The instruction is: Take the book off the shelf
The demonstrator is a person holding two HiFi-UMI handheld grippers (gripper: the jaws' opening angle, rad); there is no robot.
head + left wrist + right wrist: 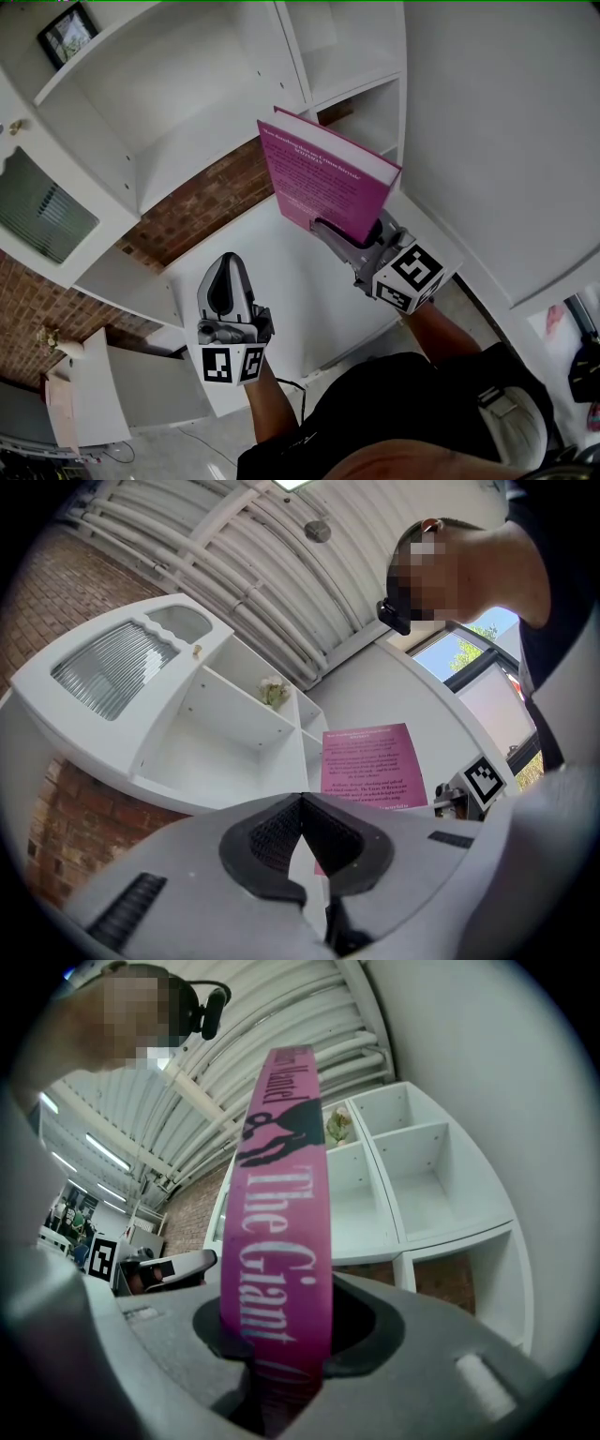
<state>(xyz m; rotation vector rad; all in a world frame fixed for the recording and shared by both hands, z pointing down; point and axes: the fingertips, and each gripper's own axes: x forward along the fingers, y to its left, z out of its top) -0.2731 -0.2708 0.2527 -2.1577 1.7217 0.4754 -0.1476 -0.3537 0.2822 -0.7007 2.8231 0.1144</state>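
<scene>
A magenta book with white print stands out in front of the white shelf unit, clear of its compartments. My right gripper is shut on the book's lower edge. In the right gripper view the spine runs up between the jaws of the right gripper. My left gripper hangs lower left of the book, shut and empty. In the left gripper view, the left gripper has its pads together, and the book's cover shows beyond them beside the shelf.
A framed picture stands on the shelf unit's far end. A cabinet with a ribbed glass door is at the left, against a brick wall. A small pale ornament sits in one compartment. A white wall lies at the right.
</scene>
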